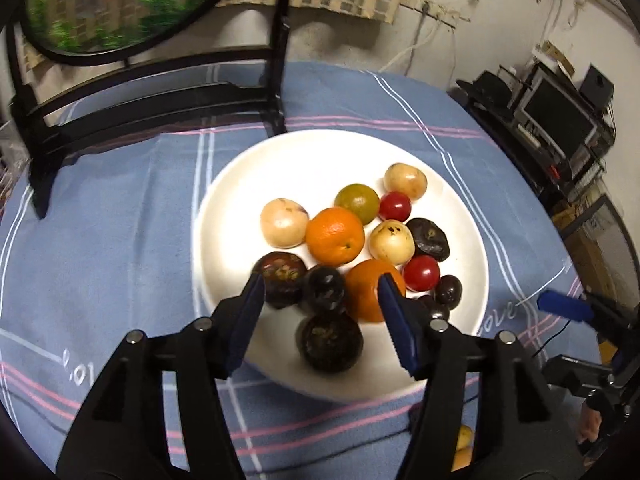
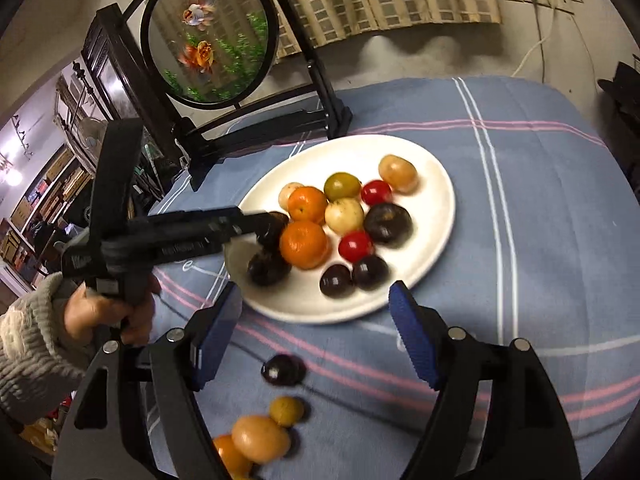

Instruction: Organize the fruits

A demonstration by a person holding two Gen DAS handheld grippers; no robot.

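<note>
**Fruit sorting: both grippers released, plate nearly loaded**

Nearest, in the right wrist view, the right gripper [image 2: 314,330] hangs over the tabletop [image 2: 540,240] with its jaws spread and nothing between them. This posture suits an approach to the loose fruit directly below. Four loose pieces show there: one dark fruit [image 2: 283,369], one small yellow-green fruit [image 2: 287,411] and two orange-yellow fruits [image 2: 260,438] at the frame's lower edge, partly hidden.

Next, the left gripper [image 1: 322,312] sits over the near rim of the white plate [image 1: 304,160]. Its jaws stand apart, with no pad pressing on fruit. A dark fruit [image 1: 329,342] lies on the plate just below and between them, probably just set down. A hand [image 2: 108,312] in a knitted sleeve holds this gripper.

On the plate, grouping appears to be by kind, loosely:
- dark fruits, near side: six counted, one partly hidden
- orange citrus: two
- red tomatoes: two
- pale round fruits: three
- green citrus: one

Farthest, a round goldfish screen [image 2: 208,36] on a black stand marks the tabletop's back edge.
</note>
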